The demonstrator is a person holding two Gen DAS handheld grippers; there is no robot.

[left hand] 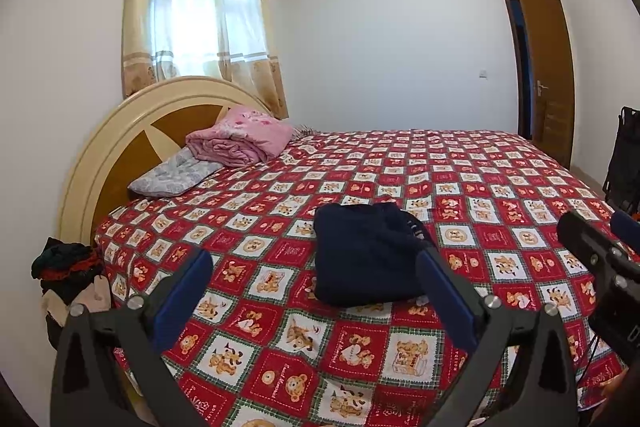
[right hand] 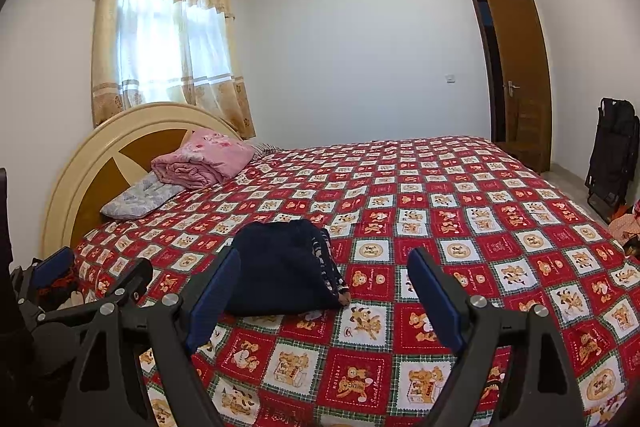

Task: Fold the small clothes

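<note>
A folded dark navy garment (left hand: 366,255) lies on the red teddy-bear bedspread (left hand: 280,339), near the bed's front edge. It also shows in the right wrist view (right hand: 280,271), with a white-patterned stripe along its right side. My left gripper (left hand: 316,267) is open and empty, held above the bed just short of the garment. My right gripper (right hand: 324,267) is open and empty, with the garment beside its left finger. Each gripper shows at the edge of the other's view.
A pink folded blanket (left hand: 240,139) and a grey pillow (left hand: 172,175) lie by the headboard (left hand: 120,135). A pile of clothes (left hand: 68,279) sits left of the bed. A folded black chair (right hand: 612,155) and more clothes (right hand: 628,223) are at the right. A brown door (right hand: 516,75) stands open.
</note>
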